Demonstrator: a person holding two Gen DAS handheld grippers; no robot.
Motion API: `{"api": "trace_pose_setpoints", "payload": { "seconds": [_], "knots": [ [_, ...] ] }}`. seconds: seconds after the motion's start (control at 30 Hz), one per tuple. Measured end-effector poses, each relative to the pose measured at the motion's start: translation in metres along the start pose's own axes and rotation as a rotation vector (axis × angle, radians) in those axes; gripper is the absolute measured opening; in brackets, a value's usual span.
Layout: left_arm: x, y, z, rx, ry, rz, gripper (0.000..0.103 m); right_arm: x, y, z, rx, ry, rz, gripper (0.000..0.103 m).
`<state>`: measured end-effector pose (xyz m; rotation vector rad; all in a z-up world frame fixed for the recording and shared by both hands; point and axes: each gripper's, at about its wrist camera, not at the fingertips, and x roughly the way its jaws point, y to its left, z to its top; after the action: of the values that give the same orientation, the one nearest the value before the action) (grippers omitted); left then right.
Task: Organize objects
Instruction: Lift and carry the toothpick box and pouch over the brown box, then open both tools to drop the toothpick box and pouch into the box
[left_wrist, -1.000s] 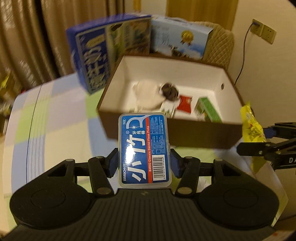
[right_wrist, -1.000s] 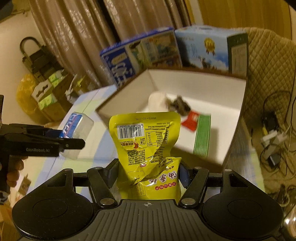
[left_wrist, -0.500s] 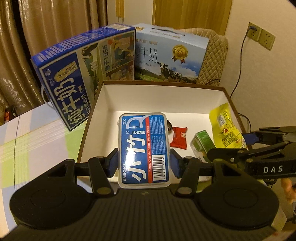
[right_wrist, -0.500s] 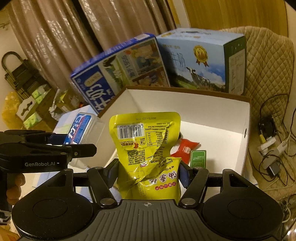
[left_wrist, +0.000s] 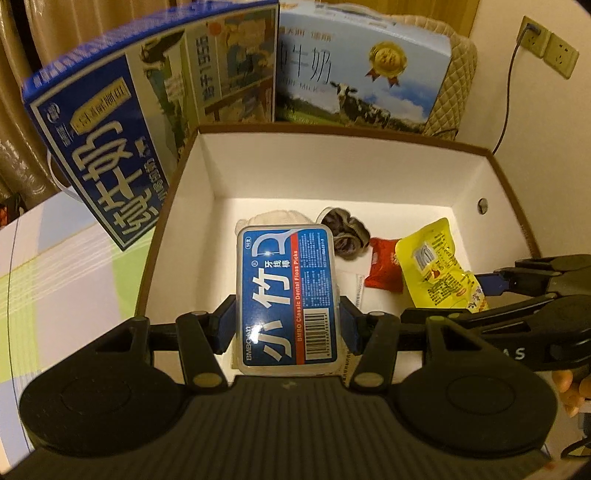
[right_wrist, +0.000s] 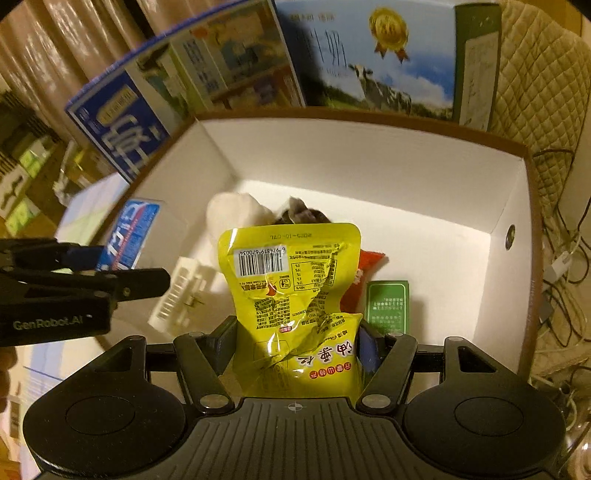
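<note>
My left gripper (left_wrist: 288, 325) is shut on a blue dental floss pick box (left_wrist: 290, 299), held over the near left part of an open brown box with white inside (left_wrist: 332, 173). My right gripper (right_wrist: 297, 339) is shut on a yellow snack pouch (right_wrist: 291, 295), held above the same brown box (right_wrist: 369, 177) on its right side. In the left wrist view the yellow snack pouch (left_wrist: 439, 275) and the right gripper (left_wrist: 491, 295) show at the right. In the right wrist view the floss box (right_wrist: 129, 232) and the left gripper (right_wrist: 122, 275) show at the left.
Inside the box lie a white cloth bundle (right_wrist: 232, 214), a dark scrunchie (left_wrist: 345, 232), a red packet (left_wrist: 384, 269), a green packet (right_wrist: 388, 306) and a white plastic piece (right_wrist: 181, 288). Two milk cartons (left_wrist: 147, 122) (left_wrist: 362, 70) stand behind it. A checked tablecloth (left_wrist: 62, 266) lies at left.
Both grippers have moved forward and down over the brown box with their loads. The box interior now fills both views.
</note>
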<state>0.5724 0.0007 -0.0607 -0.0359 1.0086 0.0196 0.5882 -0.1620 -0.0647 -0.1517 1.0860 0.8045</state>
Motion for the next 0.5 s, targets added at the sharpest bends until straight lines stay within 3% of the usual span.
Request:
{"api": "trace_pose_setpoints", "payload": {
  "seconds": [0.2,0.5],
  "knots": [
    [0.015,0.007,0.003,-0.004,0.025,0.003,0.051,0.015,0.003,0.005,-0.053,0.014,-0.048,0.064],
    [0.024,0.008,0.004,-0.006,0.03,-0.008,0.051,0.015,0.008,0.01,-0.108,-0.041,-0.077,0.073]
  ]
}}
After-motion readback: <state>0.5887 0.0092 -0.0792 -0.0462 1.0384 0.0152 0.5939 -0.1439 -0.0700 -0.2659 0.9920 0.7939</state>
